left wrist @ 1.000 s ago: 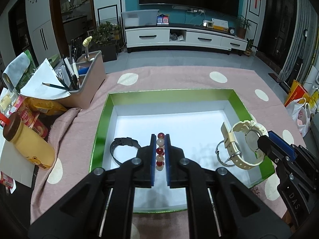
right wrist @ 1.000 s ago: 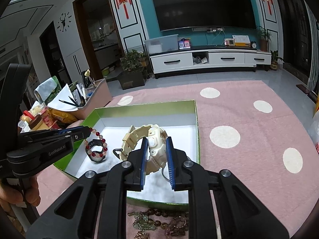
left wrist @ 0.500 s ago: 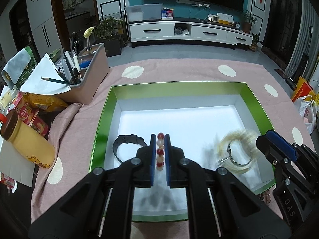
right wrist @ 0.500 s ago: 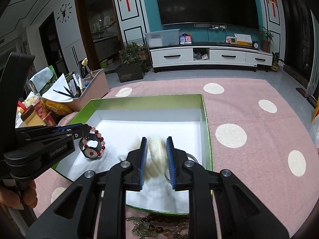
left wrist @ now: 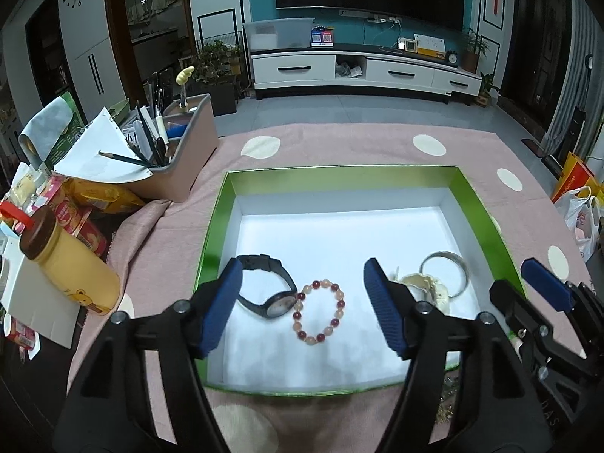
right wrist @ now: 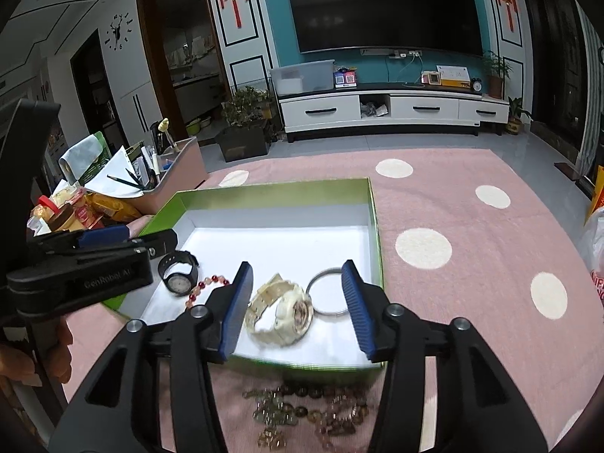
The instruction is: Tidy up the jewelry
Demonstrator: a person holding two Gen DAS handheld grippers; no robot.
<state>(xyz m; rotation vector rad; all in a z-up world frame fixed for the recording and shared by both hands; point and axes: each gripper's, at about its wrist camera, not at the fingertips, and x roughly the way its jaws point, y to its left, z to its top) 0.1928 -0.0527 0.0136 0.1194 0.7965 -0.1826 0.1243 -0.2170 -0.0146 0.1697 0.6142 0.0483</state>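
A green-walled box (left wrist: 222,204) with a white floor holds a black watch (left wrist: 270,294), a red and pink bead bracelet (left wrist: 319,311), a cream watch (left wrist: 426,288) and a silver bangle (left wrist: 447,271). My left gripper (left wrist: 302,268) hangs over the bracelet, jaws opening, pads clear of it. My right gripper (right wrist: 297,268) stands over the cream watch (right wrist: 281,313), jaws opening too, the watch lying loose on the floor beside the bangle (right wrist: 328,296). A heap of loose jewelry (right wrist: 309,411) lies on the cloth in front of the box.
The pink dotted cloth (left wrist: 339,143) covers the table. At the left stand a pink organizer with pens (left wrist: 177,158), a yellow bottle (left wrist: 68,268) and snack packets (left wrist: 75,219). A person's hand (right wrist: 37,355) holds the left gripper's handle.
Both grippers went from shut to open. The bead bracelet dropped flat next to the black watch, and the cream watch came down onto the box floor beside the bangle.
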